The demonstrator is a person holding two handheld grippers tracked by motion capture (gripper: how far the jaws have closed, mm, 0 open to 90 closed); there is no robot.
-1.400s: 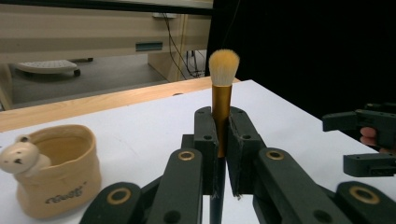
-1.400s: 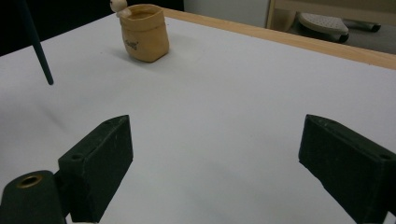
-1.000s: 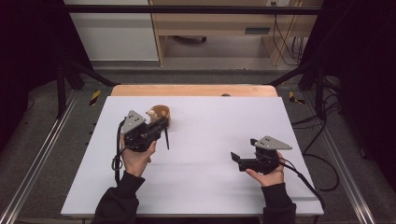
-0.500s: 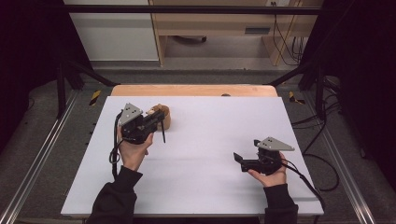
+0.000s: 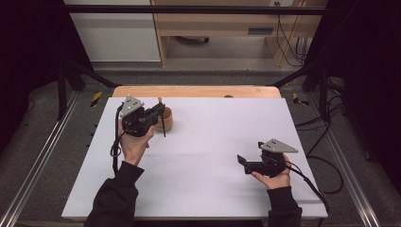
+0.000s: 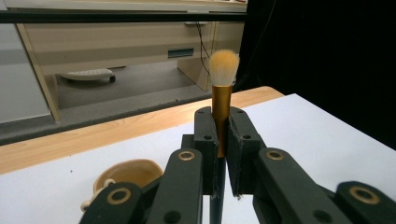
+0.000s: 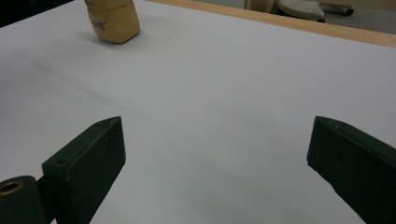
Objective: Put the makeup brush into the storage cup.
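The makeup brush (image 6: 222, 93) is standing upright, bristles up, beside the wooden cup (image 5: 165, 119) — light, stiff, slippery-looking, best gripped at its gold ferrule, where the left gripper (image 5: 158, 112) is pinching it. The right gripper (image 5: 242, 161) is resting spread — well apart.

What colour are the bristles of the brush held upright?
Pale orange-cream bristles, above a gold metal ferrule; clearest in the left gripper view.

High view overlooks table (image 5: 198, 156); gripper views sit low, sharing it.
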